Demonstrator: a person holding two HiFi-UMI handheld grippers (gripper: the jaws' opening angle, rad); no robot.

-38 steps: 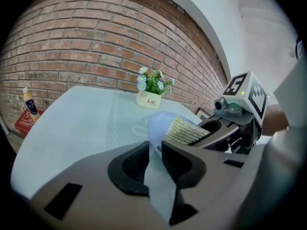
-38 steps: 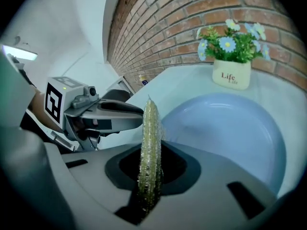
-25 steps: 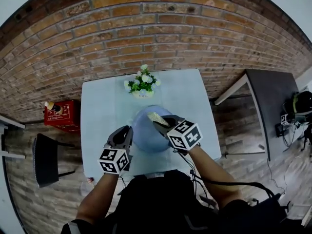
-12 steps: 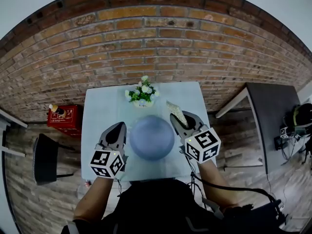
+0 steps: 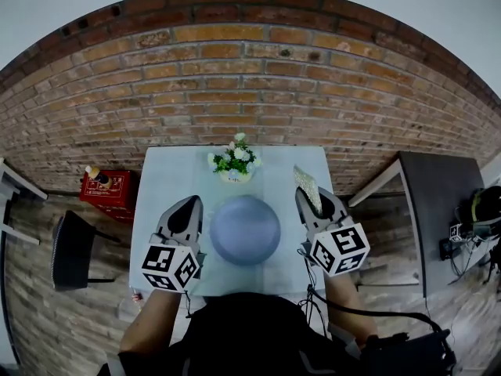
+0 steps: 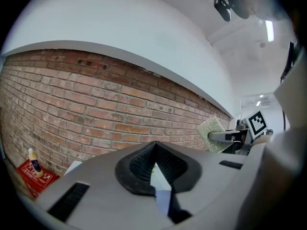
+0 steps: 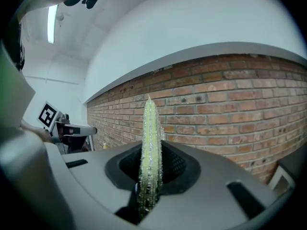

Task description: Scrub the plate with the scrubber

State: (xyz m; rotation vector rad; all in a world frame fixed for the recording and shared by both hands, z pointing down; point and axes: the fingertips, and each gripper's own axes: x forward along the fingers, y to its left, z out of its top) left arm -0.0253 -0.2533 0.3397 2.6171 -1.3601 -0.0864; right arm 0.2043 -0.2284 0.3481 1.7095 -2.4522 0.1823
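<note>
- My left gripper (image 5: 189, 204) has its jaws pressed together with nothing between them; it hangs just left of the plate (image 5: 245, 229).
- My right gripper (image 5: 307, 196) is clamped on the scrubber (image 5: 306, 183), which sticks out past the jaw tips.
- The plate lies on the table (image 5: 168, 180) between my grippers, touched by neither.
- Flowers (image 5: 236, 160) stand behind the plate, near the brick wall (image 5: 235, 77).

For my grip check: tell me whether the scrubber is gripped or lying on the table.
Gripped. The right gripper is closed on the scrubber, which stands upright between its jaws, beside the plate.
</note>
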